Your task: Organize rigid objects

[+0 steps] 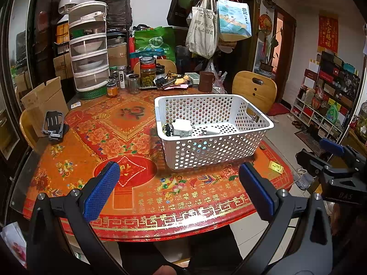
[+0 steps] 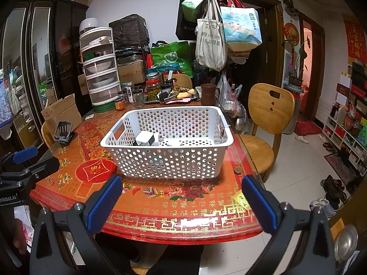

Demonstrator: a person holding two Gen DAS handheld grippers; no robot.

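A white perforated basket [image 1: 220,151] [image 2: 169,160] stands on the red and orange table [image 1: 128,137] [image 2: 183,197]. Inside it lie a white charger block [image 1: 182,127] [image 2: 145,138], a small black item [image 1: 167,128] and a flat white piece [image 1: 212,129]. A black phone stand [image 1: 54,125] [image 2: 65,131] sits at the table's left edge. My left gripper [image 1: 179,190] hovers open over the near table edge, empty. My right gripper [image 2: 182,204] is also open and empty, in front of the basket. The right gripper [image 1: 337,167] shows at the right of the left wrist view.
Jars [image 1: 148,74], a brown mug [image 1: 206,81] [image 2: 209,94] and a stacked food cover [image 1: 89,48] crowd the table's far side. A cardboard box [image 1: 43,100] stands at left. A wooden chair [image 2: 268,119] is at right. A small yellow card [image 1: 276,166] [image 2: 240,199] and a coin [image 2: 237,170] lie near the basket.
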